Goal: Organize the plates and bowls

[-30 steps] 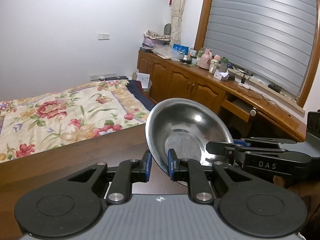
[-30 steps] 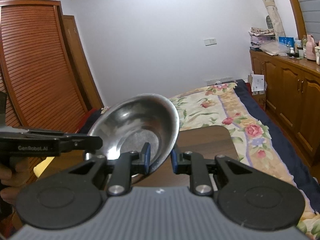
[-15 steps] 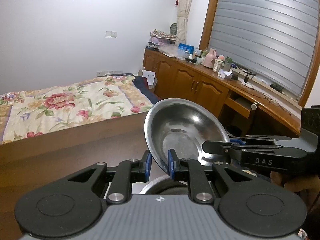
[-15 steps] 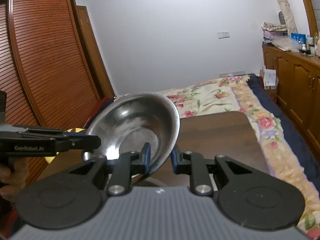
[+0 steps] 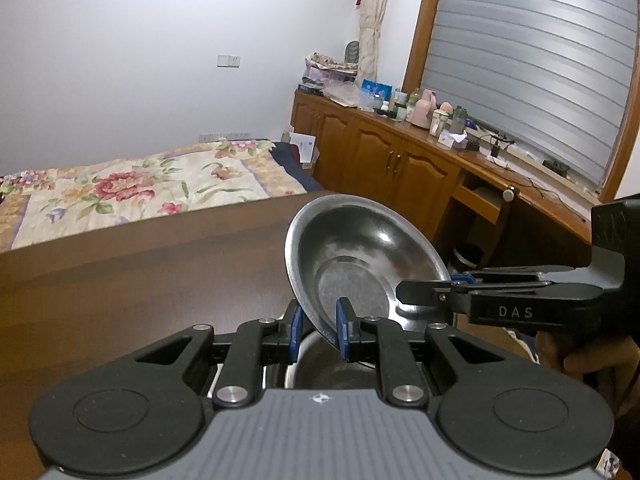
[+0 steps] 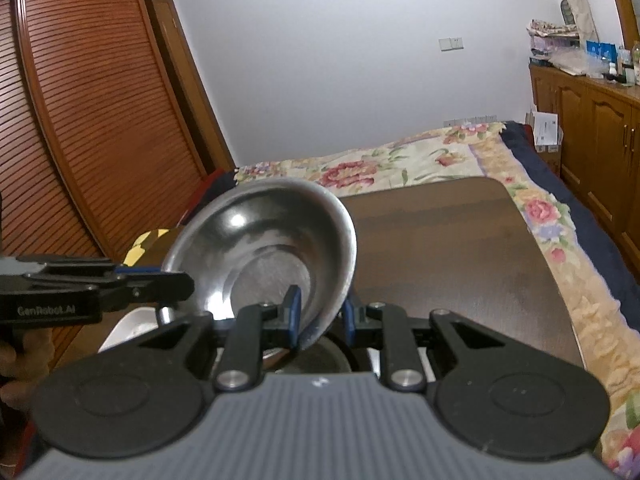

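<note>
Lower now, both grippers pinching its rim, left gripper (image 5: pixel 318 322) at six o'clock and right gripper (image 6: pixel 318 316) opposite, the tilted steel bowl (image 5: pixel 356 256) could clang onto the bowl beneath (image 5: pixel 320 364) if either pinch slips.

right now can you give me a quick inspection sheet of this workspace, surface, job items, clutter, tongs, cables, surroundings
surface: dark wooden table, far part bare.
job's things: steel bowl held tilted above the table; below it, another round vessel and a white tray, both mostly hidden.
clutter: yellow patterned object behind the bowl, kind unclear.
tongs: left tongs straddle the bowl's near rim; right tongs straddle the opposite rim; whether the blue pads press the rim cannot be told.
cables: wires along the window-side counter; none on the table.
surroundings: floral bed, wooden cabinets with bottles on top, slatted wardrobe, shuttered window.
</note>
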Motion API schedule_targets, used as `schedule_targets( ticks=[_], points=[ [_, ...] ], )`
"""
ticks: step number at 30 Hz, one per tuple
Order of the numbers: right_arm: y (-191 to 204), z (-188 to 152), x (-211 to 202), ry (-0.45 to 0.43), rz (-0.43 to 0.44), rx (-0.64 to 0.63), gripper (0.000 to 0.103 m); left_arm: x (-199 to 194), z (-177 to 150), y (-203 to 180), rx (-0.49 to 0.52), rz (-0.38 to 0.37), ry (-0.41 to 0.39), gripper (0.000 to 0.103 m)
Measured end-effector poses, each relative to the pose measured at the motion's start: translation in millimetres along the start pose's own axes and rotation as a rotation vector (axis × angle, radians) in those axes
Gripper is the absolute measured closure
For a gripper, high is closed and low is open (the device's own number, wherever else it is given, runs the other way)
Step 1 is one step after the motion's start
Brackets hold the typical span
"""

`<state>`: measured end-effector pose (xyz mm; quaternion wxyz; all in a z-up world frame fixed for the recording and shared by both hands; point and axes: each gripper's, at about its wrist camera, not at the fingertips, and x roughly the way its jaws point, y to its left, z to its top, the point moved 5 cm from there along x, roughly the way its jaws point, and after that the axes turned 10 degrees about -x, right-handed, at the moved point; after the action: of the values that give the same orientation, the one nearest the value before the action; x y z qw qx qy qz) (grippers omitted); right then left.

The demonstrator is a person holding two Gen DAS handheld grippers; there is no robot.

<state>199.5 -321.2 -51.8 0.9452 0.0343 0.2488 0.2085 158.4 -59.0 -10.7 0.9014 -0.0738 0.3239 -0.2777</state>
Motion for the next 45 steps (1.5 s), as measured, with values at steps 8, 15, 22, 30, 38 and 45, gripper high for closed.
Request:
schedule_targets(
  ticks=[8,15,22,30,38,45],
  points=[
    [9.0,-16.1,-4.4,0.015,-0.005,-0.016,0.080,1.9,-28.3,3.3,-0.020,0.012,0.029,0.082],
    [14.3,-27.7,-2.9,0.036,-0.001,-0.019,0.080,1.0,-41.7,6.4,-0.028,0.025,0.037,0.082],
    [20.9,-32.9,-3.8,0.034,-0.031,-0.063,0.080,7.7,-47.0,2.6,0.013,0.062,0.024,0.082],
    [31.7,-33.7,-2.7,0.008,-0.110,-0.190,0.080,10.3,-52.3,6.5,0.033,0.089,0.012,0.082],
    [29.7,-34.5,-4.6,0.010,-0.119,-0.227,0.079,11.4,-54.9,2.6,0.059,0.109,0.009,0.082],
    [29.7,-34.8,-3.7,0.008,-0.120,-0.239,0.079,12.2,-57.0,4.1,0.062,0.115,0.007,0.082]
  ],
)
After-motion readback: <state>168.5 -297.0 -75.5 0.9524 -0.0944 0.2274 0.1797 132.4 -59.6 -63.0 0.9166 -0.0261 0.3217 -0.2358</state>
